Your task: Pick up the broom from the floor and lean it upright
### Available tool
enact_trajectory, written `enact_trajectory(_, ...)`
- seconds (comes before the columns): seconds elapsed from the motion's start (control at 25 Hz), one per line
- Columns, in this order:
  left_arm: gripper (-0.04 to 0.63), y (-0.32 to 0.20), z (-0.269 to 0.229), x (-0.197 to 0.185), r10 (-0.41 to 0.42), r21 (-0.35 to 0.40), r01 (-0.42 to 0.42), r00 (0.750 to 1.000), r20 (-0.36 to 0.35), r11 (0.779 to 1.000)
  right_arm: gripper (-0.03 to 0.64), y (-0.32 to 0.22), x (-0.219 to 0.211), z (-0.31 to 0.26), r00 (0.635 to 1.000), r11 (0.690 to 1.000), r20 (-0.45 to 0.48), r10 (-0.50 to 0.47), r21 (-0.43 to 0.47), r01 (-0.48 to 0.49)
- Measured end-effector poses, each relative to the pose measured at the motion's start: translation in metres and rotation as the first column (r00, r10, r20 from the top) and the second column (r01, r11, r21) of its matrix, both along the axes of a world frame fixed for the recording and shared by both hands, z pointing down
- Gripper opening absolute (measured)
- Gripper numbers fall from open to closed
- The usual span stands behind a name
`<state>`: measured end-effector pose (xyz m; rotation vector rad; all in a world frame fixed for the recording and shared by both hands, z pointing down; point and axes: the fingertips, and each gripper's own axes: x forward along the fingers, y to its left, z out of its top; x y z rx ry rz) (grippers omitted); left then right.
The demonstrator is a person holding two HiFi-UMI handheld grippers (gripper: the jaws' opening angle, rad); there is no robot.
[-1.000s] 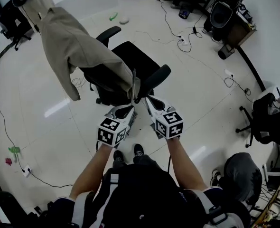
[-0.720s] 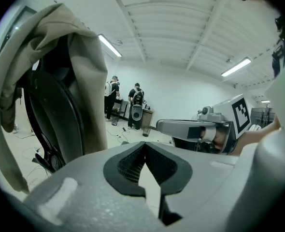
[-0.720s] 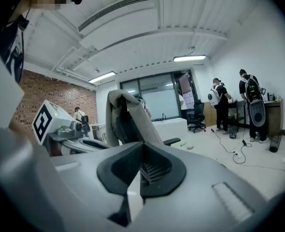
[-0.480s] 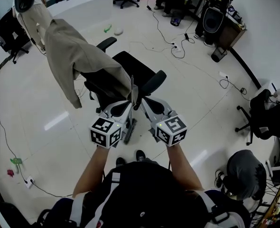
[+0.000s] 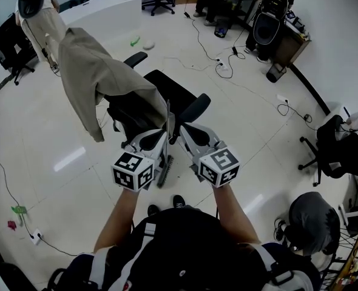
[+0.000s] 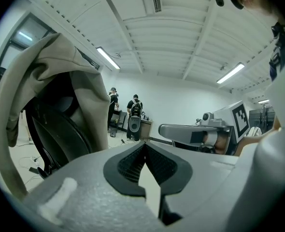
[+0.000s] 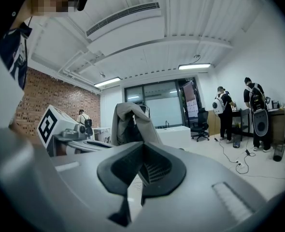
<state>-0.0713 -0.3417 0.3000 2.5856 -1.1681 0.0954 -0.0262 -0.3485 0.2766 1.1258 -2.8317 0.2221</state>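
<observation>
Pale floor tiles point(image 5: 57, 180) below in the head view, with the broom point(image 5: 167, 123) upright between the left gripper point(image 5: 159, 137) and the right gripper point(image 5: 186, 130), just ahead of both sets of jaws, brush end below them, near a black office chair point(image 5: 167, 93) under a beige jacket point(image 5: 88, 71). Left gripper view: jaws together at the tips, nothing between. Right gripper view: jaws likewise closed and empty. Cannot tell which gripper touches the broom.
</observation>
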Motion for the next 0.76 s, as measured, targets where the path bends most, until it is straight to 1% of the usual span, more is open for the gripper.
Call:
enact_trajectory(0.52,0.0,0.004,-0.004,-0.004,0.022,0.01,-0.022,1.0,-0.013,1.0,0.003,0.002,-0.003,-0.004,1.0,1.0,-0.003,0.024,0.012,-0.024)
enact_trajectory(0.76,0.0,0.0,-0.007,0.007,0.032,0.009,-0.032,0.999,-0.012,0.999,0.002,-0.003,0.008,-0.009,1.0,0.999,-0.004,0.029,0.014,-0.029)
